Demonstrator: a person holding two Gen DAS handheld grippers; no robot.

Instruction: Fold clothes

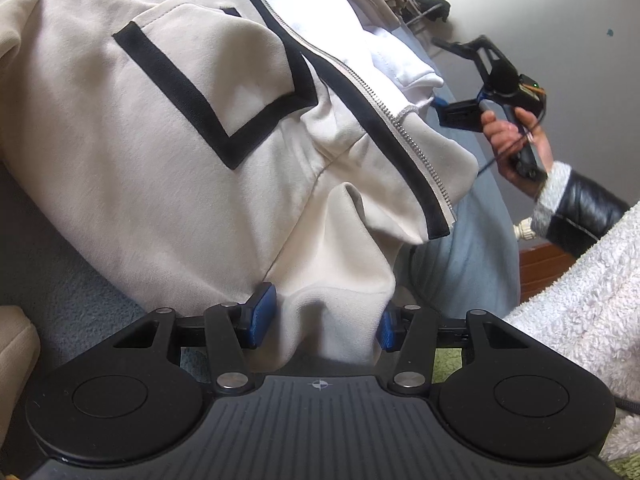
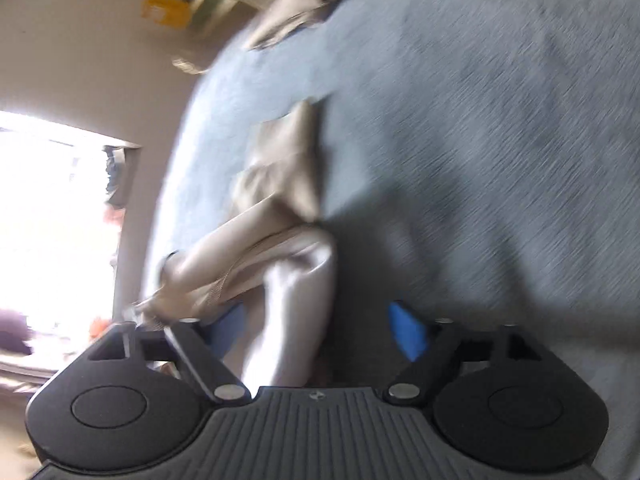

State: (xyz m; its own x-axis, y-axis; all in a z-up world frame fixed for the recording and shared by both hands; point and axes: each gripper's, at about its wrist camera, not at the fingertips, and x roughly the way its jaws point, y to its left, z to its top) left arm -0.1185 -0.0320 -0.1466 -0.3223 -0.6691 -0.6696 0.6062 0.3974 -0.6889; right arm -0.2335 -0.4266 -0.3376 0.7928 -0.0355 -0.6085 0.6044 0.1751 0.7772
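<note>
Mid-fold: left gripper (image 1: 324, 316) pinches the jacket (image 1: 168, 152) sleeve cuff, lower centre; right gripper (image 2: 320, 328), jaws apart, holds nothing. Next, carry cuff across.

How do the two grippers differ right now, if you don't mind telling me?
The left gripper has a thick fold of the cream jacket filling its jaws; the right gripper stands wider, with cloth against one finger only. The left view is sharp, the right blurred. Both have blue pads.
</note>
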